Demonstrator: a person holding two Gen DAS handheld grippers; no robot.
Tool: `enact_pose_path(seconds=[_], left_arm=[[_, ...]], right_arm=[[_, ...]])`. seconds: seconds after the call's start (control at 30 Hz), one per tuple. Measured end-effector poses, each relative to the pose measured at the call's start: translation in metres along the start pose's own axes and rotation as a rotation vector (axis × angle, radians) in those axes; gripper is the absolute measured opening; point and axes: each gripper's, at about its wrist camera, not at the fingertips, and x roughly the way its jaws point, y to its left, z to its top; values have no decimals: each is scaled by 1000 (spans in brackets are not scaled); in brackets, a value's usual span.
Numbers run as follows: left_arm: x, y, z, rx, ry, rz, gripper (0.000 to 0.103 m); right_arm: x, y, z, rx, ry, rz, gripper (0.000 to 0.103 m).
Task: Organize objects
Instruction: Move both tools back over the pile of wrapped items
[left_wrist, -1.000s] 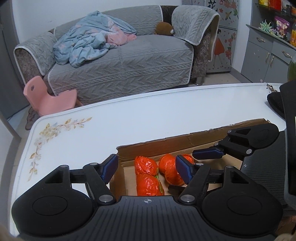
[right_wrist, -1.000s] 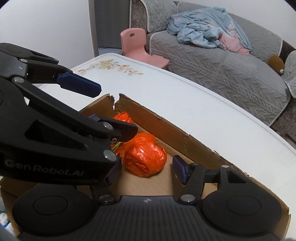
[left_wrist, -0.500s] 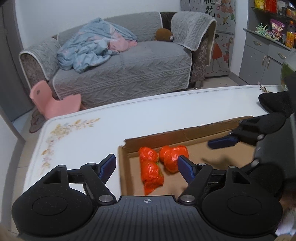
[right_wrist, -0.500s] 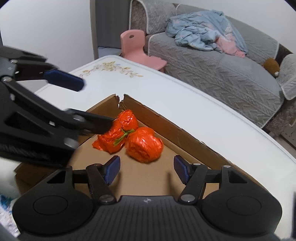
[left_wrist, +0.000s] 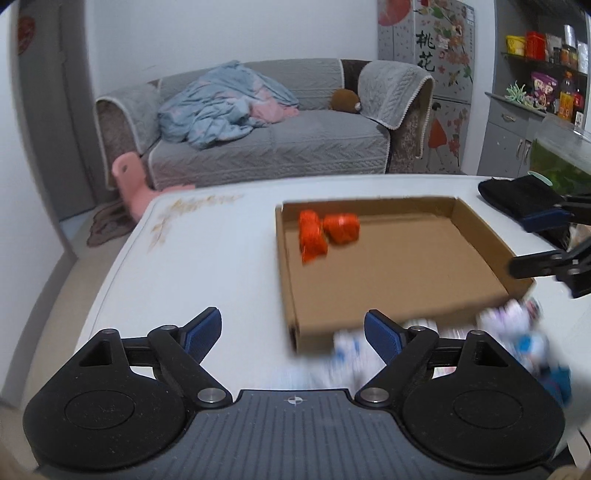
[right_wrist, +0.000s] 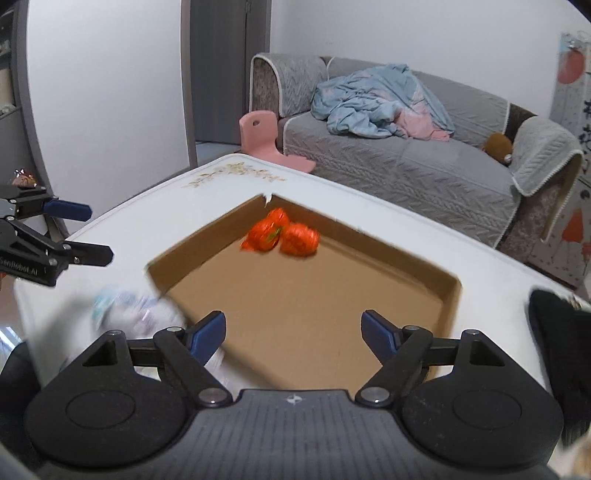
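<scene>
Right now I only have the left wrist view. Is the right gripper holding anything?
Observer: No. The right gripper has nothing between its pads; its jaws are opening, and the cardboard box floor shows through the gap.
Operator: Box damaged?
Observer: There is a torn notch at its far corner, near the orange packets.
Operator: Anything on those packets?
Observer: A green strip shows between them.

Matt brown cardboard tray (left_wrist: 406, 258), crinkly glossy orange wrappers (right_wrist: 284, 236), smooth glossy white table (left_wrist: 207, 266) with floral print, grey knitted cloth sofa cover (right_wrist: 406, 162), matt black plastic left gripper (left_wrist: 293, 330), rumpled blue blanket (left_wrist: 221, 107)
</scene>
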Motion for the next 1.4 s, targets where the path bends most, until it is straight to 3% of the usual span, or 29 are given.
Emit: enact_pose_path(seconds=[0.23, 0.5, 0.67, 1.0, 1.17, 1.4], left_arm=[[-40, -17, -61, -3, -62, 34, 92], [-19, -43, -106, 51, -4, 11, 90], [-6, -41, -116, 50, 22, 0, 91], [3, -13, -125, 17, 68, 87, 93], [7, -16, -122, 45, 70, 60, 90], [11, -13, -119, 36, 72, 20, 83]], right_arm=[[-39, 15, -85, 20, -22, -36, 82], [-33, 38, -126, -24, -30, -24, 82], [-26, 37, -129, -23, -30, -28, 82], [-29, 38, -143, 17, 5, -14, 80], [-28, 39, -142, 3, 8, 25, 80], [-27, 39, -139, -2, 17, 67, 71]])
